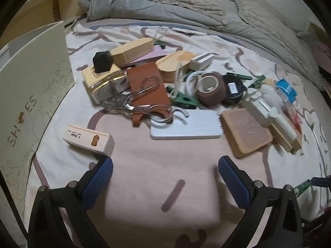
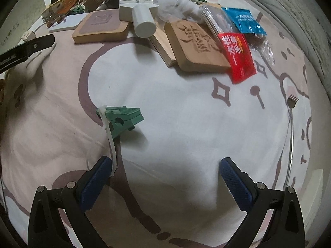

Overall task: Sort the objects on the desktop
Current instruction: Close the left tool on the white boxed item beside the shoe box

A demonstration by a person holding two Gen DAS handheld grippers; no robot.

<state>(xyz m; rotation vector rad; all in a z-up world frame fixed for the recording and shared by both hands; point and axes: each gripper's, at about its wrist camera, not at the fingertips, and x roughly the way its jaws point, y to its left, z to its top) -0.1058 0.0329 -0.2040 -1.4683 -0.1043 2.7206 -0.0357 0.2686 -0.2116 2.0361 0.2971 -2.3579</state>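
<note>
Across the pale patterned bedsheet (image 1: 144, 165) a heap of desk clutter lies well ahead of both tools, with a tall white shoe box (image 1: 31, 95) standing at its left edge. Nearer, two pieces sit apart from the heap. A small white oblong carton with an orange stripe (image 1: 89, 140) lies just ahead and to the left of the left gripper (image 1: 165, 167), almost touching its left finger, long axis running left to right across the line of approach. A green plastic clothes peg (image 2: 122, 119) lies ahead and left of the right gripper (image 2: 166, 167), and its white cable tie (image 2: 110, 142) trails back to the left finger. Both tools are spread wide and hold nothing. By my judgement the carton is the closest pick, for the left tool.
</note>
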